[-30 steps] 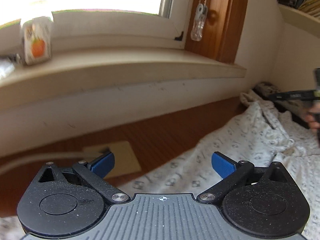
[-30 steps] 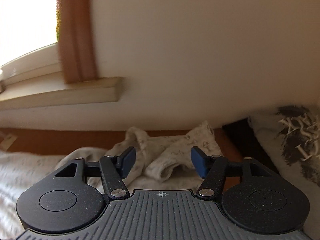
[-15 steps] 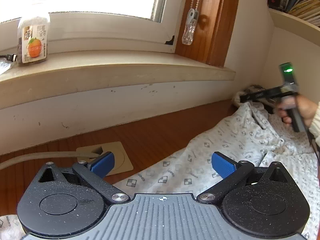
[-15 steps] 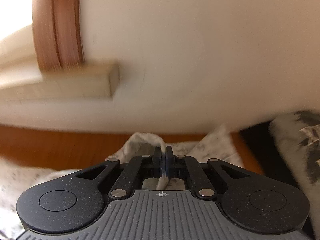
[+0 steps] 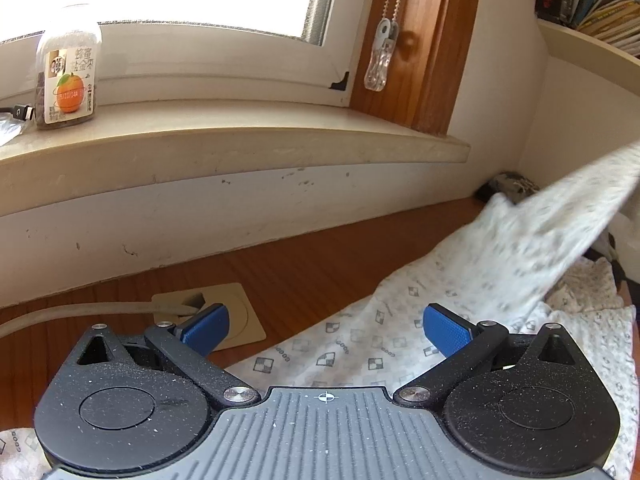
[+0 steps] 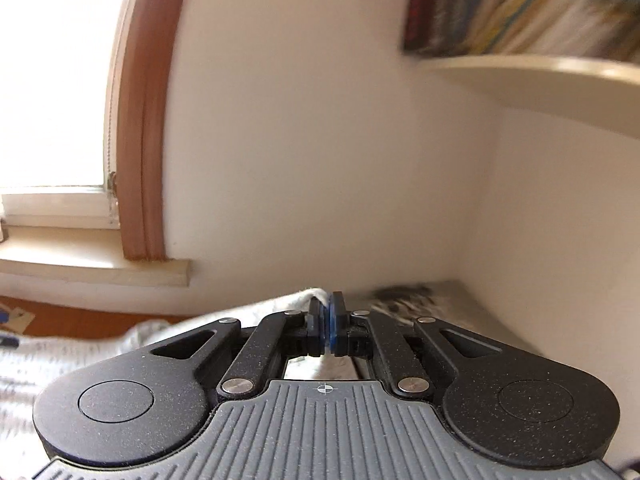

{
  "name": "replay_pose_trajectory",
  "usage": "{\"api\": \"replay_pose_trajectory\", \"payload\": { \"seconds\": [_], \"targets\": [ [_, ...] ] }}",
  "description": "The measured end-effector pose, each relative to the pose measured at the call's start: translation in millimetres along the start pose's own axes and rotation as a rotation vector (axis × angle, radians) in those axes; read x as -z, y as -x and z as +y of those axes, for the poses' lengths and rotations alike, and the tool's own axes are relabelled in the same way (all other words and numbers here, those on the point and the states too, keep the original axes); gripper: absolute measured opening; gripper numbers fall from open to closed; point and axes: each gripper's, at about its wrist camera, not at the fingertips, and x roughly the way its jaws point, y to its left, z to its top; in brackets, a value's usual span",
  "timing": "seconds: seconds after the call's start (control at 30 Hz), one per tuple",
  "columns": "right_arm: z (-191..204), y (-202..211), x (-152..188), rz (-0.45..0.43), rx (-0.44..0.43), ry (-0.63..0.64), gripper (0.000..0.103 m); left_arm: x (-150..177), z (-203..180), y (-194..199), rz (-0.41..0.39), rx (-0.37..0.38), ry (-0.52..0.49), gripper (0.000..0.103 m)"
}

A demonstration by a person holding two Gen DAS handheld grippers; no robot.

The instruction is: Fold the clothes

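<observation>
A white garment with small grey square prints [image 5: 352, 348] lies on the brown wooden surface [image 5: 280, 264]. One part of it [image 5: 560, 232] is stretched up toward the right edge, blurred by motion. My left gripper [image 5: 326, 326] is open just above the flat cloth, nothing between its blue pads. In the right wrist view my right gripper [image 6: 327, 322] is shut on the garment's edge [image 6: 308, 298], white fabric bunching at its pads and trailing down to the left.
A window sill [image 5: 240, 140] with a jar [image 5: 66, 76] runs along the back. A cable and floor socket plate [image 5: 224, 312] sit left of the cloth. A grey printed pillow [image 6: 404, 300] lies in the corner, under a bookshelf [image 6: 520, 68].
My right gripper shut on the garment's edge, then lifted it up and away, stretching the cloth. The left gripper stayed in place, open.
</observation>
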Motion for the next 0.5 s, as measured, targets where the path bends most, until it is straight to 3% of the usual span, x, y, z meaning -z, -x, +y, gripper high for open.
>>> {"api": "replay_pose_trajectory", "payload": {
  "seconds": [0.07, 0.2, 0.4, 0.5],
  "targets": [
    [-4, 19, 15, 0.066, -0.015, 0.001, 0.004, 0, 1, 0, 0.002, 0.003, 0.007, 0.103],
    [2, 25, 48, 0.166, -0.023, 0.011, 0.023, 0, 0, 0, -0.001, 0.003, 0.002, 0.103],
    [32, 8, 58, 0.177, -0.108, 0.014, 0.044, 0, -2, 0, 0.001, -0.001, -0.004, 0.103],
    [53, -18, 59, 0.175, -0.163, 0.029, 0.047, 1, -2, 0, 0.001, -0.002, -0.007, 0.103]
  ]
}}
